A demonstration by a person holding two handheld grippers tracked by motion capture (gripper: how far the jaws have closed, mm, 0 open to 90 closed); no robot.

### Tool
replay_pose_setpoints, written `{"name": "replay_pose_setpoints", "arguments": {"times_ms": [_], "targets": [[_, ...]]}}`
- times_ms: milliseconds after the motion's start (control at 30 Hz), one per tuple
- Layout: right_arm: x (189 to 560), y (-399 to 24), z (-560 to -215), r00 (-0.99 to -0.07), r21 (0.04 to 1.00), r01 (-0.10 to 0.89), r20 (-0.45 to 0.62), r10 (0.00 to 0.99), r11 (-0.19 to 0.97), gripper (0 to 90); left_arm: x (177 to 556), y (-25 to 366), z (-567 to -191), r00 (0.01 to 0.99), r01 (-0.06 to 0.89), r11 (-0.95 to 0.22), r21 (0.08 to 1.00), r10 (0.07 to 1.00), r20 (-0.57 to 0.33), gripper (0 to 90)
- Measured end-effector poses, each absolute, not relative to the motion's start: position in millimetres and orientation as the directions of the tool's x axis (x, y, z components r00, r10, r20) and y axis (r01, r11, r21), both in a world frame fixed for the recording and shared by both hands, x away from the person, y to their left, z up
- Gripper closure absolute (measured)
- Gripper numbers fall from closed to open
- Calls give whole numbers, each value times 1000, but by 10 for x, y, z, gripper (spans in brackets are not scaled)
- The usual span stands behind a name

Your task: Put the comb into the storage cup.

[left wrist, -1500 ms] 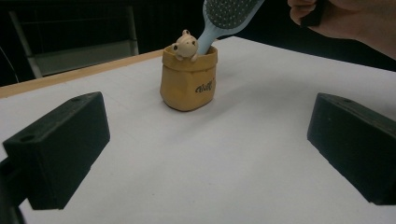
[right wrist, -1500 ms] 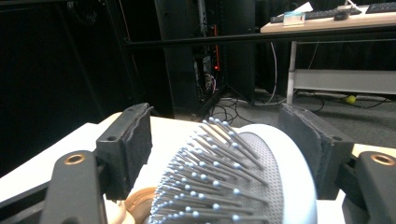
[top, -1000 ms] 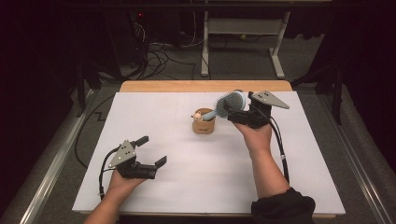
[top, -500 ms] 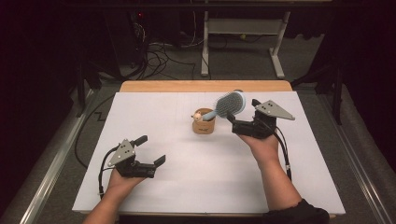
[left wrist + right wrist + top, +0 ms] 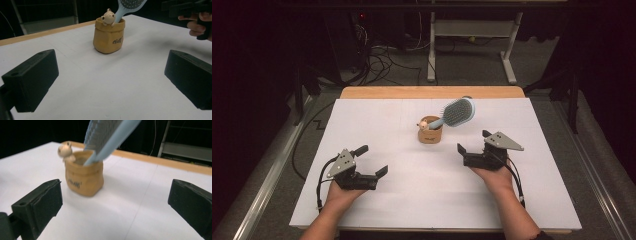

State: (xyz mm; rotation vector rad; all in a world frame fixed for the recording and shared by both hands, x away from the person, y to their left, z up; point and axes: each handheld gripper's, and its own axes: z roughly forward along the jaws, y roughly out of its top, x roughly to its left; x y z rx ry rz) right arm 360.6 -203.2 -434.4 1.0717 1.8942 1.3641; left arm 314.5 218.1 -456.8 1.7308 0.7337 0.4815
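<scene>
Both hands rest low on the table (image 5: 377,220); left gripper (image 5: 374,160) and right gripper (image 5: 472,142) jaws spread, empty

A white sheet covers the table (image 5: 377,120), leaving a wooden strip bare at its far edge. Beyond, grey floor (image 5: 472,65) carries tangled black cables (image 5: 379,55) and a white metal frame (image 5: 472,35); the room behind lies dark

Hairbrush (image 5: 110,135) head cut off at top edge, handle end hidden inside pot (image 5: 83,178)
</scene>
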Motion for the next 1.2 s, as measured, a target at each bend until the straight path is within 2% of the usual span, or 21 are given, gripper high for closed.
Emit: {"name": "replay_pose_setpoints", "arguments": {"times_ms": [367, 667, 833, 1200], "targets": [[3124, -2269, -4506, -524, 959, 233, -16, 851, 162, 2, 3149, 2204, -4582, 716, 233, -176, 957, 697, -46, 0], [2743, -2714, -4542, -466, 970, 205, -23, 884, 134, 2, 3132, 2214, -4599, 706, 248, -186, 951, 706, -46, 0], [2702, -2842, -4550, -434, 970, 209, -21, 901, 124, 2, 3064, 2228, -4626, 706, 247, -184, 951, 707, -46, 0], [2729, -2789, -4547, -446, 965, 208, -54, 893, 162, 2, 3069, 2235, -4631, 705, 251, -182, 951, 707, -51, 0]]}}
